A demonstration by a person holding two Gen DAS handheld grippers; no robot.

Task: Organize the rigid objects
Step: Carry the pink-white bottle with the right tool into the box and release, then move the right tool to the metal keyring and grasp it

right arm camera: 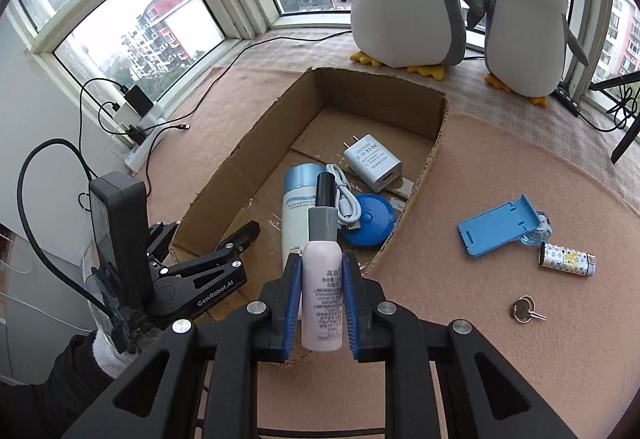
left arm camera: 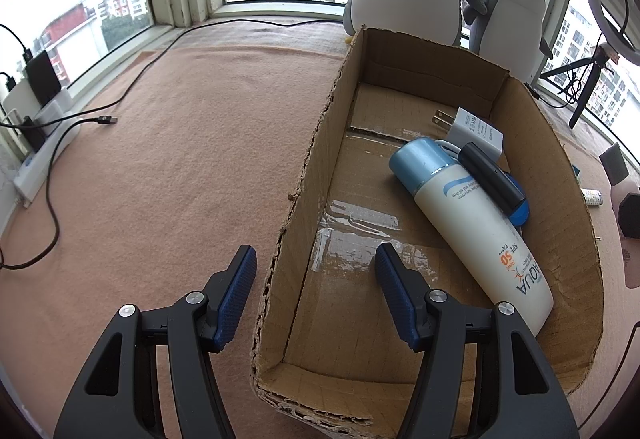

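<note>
Bottles and small items are being gathered into the cardboard box (right arm camera: 432, 107). The right tool (right arm camera: 319, 303) pinches a pale pink spray bottle (right arm camera: 322, 299) between its blue pads, cap pointing forward, hovering over the near edge of the box. Ahead of it inside the box lie a white sunscreen bottle (left arm camera: 472, 223), a charger (right arm camera: 372, 162), a white cable (right arm camera: 347, 199) and a blue round case (right arm camera: 370, 221).

The left tool (left arm camera: 316, 287) is spread and holds nothing, straddling the left wall of the box.

To the right of the right tool, on the desk (right arm camera: 500, 319), a blue phone stand (right arm camera: 498, 225), a patterned lighter (right arm camera: 566, 259) and a key (right arm camera: 524, 310) wait outside the box.

The step in hand looks like placing the pink bottle; next it probably needs carrying forward over the open floor of the box, lowering beside the sunscreen, then releasing.
</note>
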